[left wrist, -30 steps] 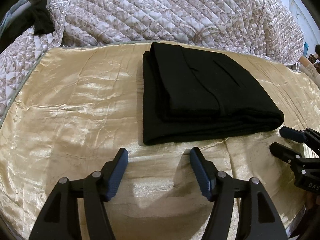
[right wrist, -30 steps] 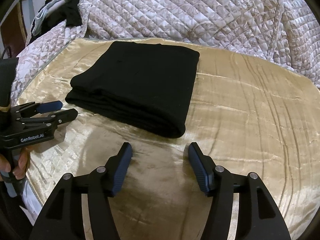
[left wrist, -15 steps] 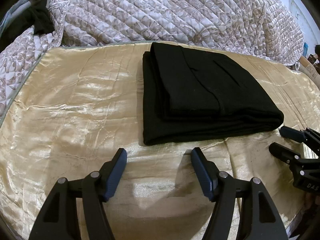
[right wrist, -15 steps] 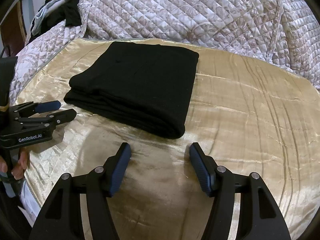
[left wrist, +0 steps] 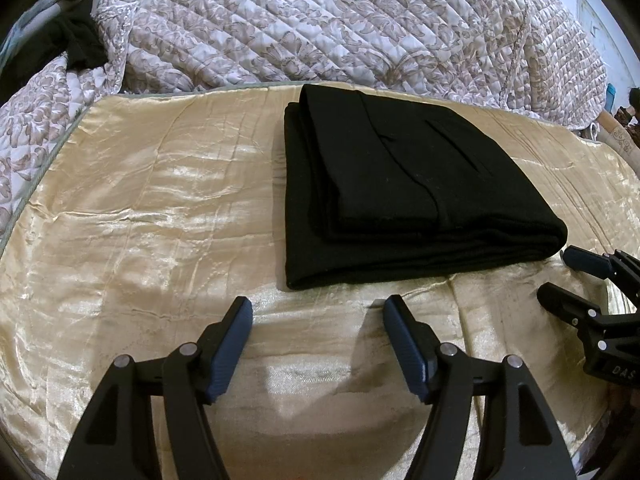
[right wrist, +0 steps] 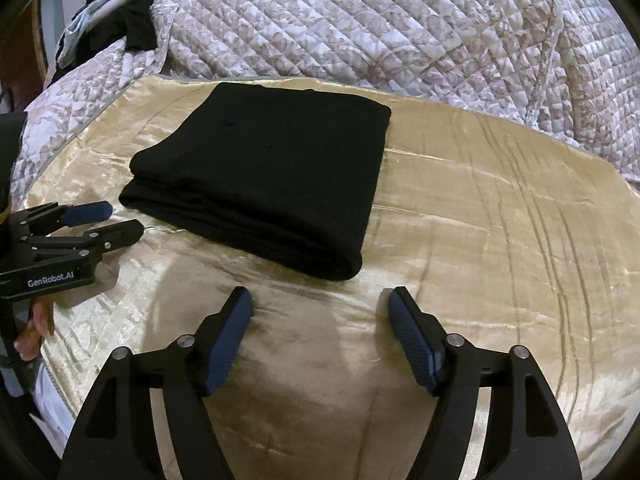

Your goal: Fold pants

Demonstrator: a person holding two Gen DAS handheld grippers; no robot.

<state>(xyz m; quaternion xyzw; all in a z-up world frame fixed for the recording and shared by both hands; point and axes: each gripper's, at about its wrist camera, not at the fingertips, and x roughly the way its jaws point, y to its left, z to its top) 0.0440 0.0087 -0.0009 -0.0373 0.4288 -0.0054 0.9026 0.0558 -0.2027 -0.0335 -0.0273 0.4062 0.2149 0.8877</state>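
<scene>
The black pants (left wrist: 408, 184) lie folded into a thick rectangle on the gold satin sheet (left wrist: 160, 216); they also show in the right wrist view (right wrist: 272, 176). My left gripper (left wrist: 318, 312) is open and empty, just in front of the pants' near edge, apart from them. My right gripper (right wrist: 320, 300) is open and empty, just in front of the pants' near right corner. Each gripper shows in the other's view: the right one (left wrist: 560, 276) at the right edge, the left one (right wrist: 120, 220) at the left edge.
A quilted floral bedspread (left wrist: 340, 28) is heaped behind the sheet. Dark clothes (right wrist: 132, 24) lie at the far left. The sheet's front edge (right wrist: 52, 376) drops off at the lower left, by the hand holding the left gripper.
Both grippers have drawn back very slightly from the pants. The pants have not moved.
</scene>
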